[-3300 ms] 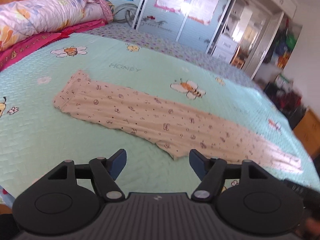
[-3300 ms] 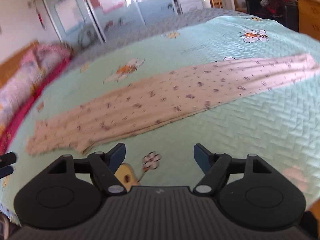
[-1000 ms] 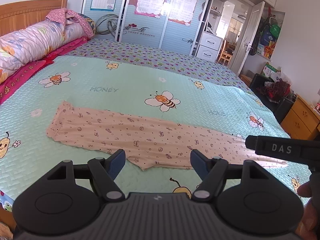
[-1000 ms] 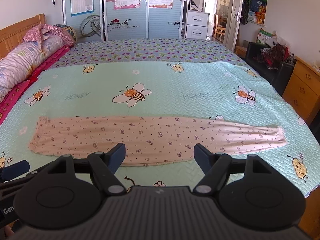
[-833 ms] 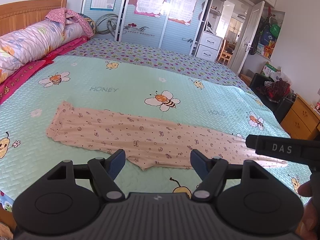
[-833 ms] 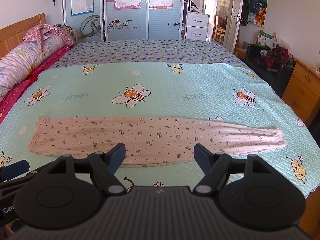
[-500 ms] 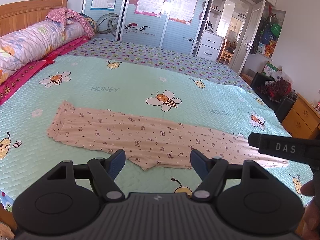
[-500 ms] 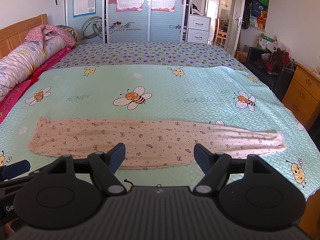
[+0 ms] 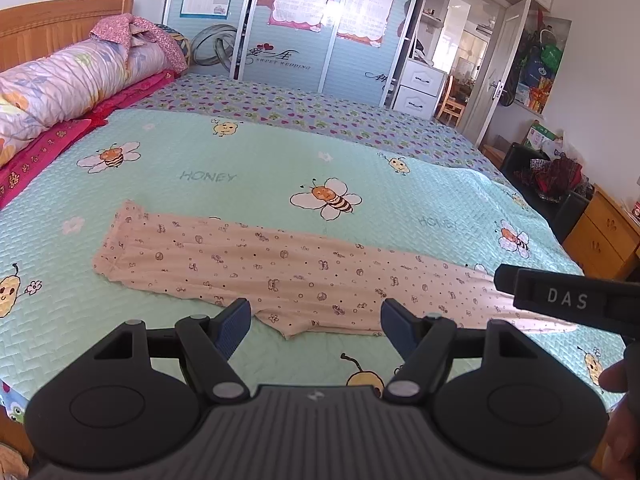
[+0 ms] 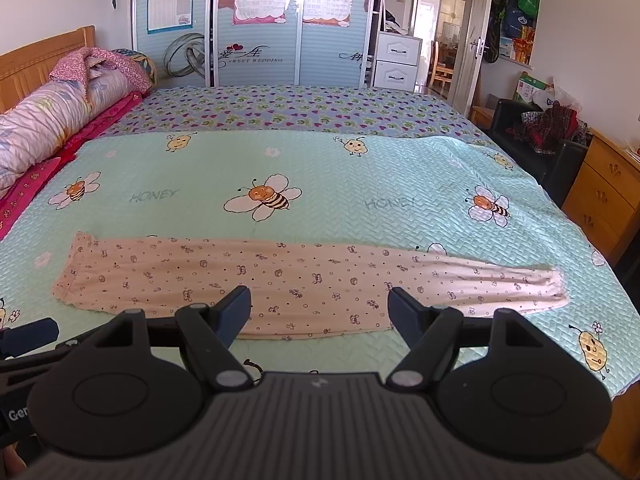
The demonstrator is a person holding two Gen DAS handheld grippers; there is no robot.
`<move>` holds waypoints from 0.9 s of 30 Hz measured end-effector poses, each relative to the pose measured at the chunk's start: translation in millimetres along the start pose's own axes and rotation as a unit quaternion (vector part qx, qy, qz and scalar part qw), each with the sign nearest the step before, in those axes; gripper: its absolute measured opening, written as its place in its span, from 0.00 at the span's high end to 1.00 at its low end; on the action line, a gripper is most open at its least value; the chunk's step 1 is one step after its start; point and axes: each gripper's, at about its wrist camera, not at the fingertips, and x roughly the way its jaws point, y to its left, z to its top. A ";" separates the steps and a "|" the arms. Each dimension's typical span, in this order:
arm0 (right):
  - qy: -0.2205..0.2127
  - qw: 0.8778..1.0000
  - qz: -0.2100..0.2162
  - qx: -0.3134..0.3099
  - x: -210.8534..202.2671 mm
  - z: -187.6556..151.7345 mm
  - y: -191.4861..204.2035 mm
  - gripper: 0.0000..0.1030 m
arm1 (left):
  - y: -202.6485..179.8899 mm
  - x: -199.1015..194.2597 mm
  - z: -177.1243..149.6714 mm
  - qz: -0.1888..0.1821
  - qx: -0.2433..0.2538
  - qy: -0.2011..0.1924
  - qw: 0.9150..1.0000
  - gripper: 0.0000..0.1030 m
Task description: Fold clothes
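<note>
Long peach-coloured printed cotton trousers (image 10: 304, 280) laid flat, folded lengthwise, across mint-green bee-print quilted bedspread (image 10: 340, 184). Black left gripper (image 9: 316, 316) & black right gripper (image 10: 320, 310) poised above near edge w/ jaws wide, holding nothing.

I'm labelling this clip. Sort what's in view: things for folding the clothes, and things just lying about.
For the job:
patterned trousers, laid flat on the bee bedspread
left gripper, open
right gripper, open

Lying about:
rolled quilt
wardrobe
wooden dresser
</note>
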 end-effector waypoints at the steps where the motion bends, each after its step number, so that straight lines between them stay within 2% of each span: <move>1: 0.000 1.000 0.000 0.000 -0.1 -0.3 0.5 0.26 | 0.4 -0.9 0.0 0.000 0.000 0.000 1.000 0.28; 6: 0.000 1.000 0.004 0.002 0.9 -2.1 -1.2 0.26 | -2.5 -2.4 2.1 0.006 0.003 -0.001 1.000 0.28; 19: 0.000 1.000 0.012 0.016 4.4 -9.0 -8.9 0.26 | -18.2 -12.6 13.1 0.066 0.025 -0.002 0.998 0.28; 27: -0.002 1.000 0.016 0.012 3.9 -10.7 -5.1 0.26 | -17.1 -15.8 12.6 0.069 0.023 -0.003 0.997 0.28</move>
